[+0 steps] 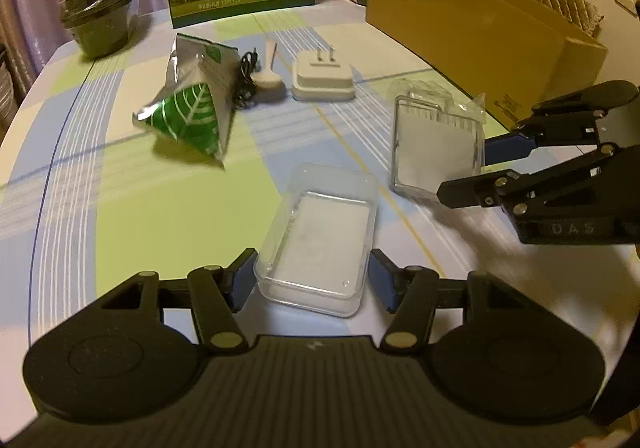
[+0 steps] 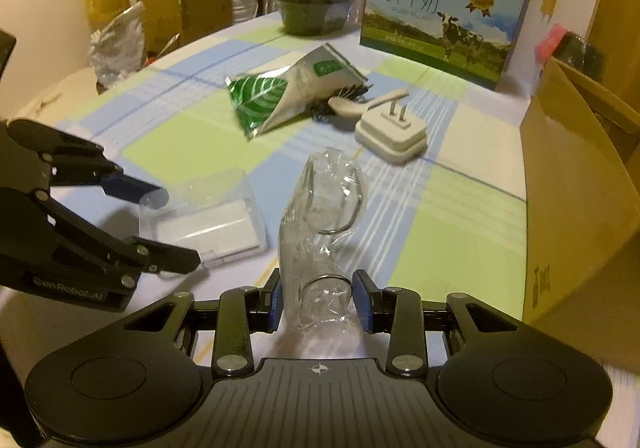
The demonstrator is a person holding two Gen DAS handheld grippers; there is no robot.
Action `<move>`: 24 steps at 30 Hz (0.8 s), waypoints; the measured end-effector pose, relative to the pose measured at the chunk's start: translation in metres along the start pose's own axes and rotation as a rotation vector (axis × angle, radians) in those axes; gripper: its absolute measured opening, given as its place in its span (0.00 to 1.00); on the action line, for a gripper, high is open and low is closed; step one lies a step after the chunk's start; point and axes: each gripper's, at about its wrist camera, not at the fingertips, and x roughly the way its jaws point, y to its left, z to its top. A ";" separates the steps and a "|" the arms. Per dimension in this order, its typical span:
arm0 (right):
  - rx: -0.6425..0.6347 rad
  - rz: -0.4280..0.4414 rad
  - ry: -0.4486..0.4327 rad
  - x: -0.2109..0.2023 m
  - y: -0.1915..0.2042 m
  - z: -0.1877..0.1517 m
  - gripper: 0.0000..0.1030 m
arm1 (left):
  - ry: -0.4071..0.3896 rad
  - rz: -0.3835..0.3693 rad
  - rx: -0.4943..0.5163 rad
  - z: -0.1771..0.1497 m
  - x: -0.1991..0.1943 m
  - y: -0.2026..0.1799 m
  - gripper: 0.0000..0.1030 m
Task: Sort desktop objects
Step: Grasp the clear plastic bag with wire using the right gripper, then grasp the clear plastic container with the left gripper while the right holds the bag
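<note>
- Left claw point(image 1: 312, 280) brackets a clear plastic case point(image 1: 320, 236) at 6 o'clock, contact uncertain; it could skid across the table point(image 1: 132, 183).
- Right claw point(image 2: 318, 302) pinches a clear lid point(image 2: 320, 215), which may flex free.

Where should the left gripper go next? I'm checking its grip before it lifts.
Probably close the left gripper a little on the clear plastic box. The box sits between its blue pads, and a slight gap shows on each side, so a lift now might slip. The right gripper already pinches the crinkled clear wrapper.
</note>
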 end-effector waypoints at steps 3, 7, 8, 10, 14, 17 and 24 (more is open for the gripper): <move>-0.022 -0.017 -0.003 -0.002 0.008 -0.009 0.33 | -0.014 0.007 0.001 -0.014 -0.011 -0.011 0.53; -0.010 -0.016 0.009 -0.001 0.009 -0.015 0.50 | -0.015 0.011 -0.021 -0.023 -0.017 -0.013 0.54; 0.005 -0.017 0.002 -0.003 0.008 -0.016 0.54 | -0.011 0.010 -0.026 -0.024 -0.017 -0.012 0.54; 0.032 -0.009 -0.019 -0.007 0.006 -0.017 0.55 | 0.002 0.014 -0.022 -0.025 -0.015 -0.011 0.58; -0.007 -0.017 -0.064 -0.013 0.011 -0.015 0.56 | -0.019 0.024 -0.013 -0.024 -0.018 -0.009 0.60; -0.062 -0.042 -0.040 -0.010 0.015 -0.016 0.56 | -0.028 0.023 -0.016 -0.022 -0.018 -0.007 0.62; -0.060 -0.029 0.010 -0.010 0.017 -0.031 0.65 | -0.017 0.020 0.012 -0.023 -0.018 -0.007 0.66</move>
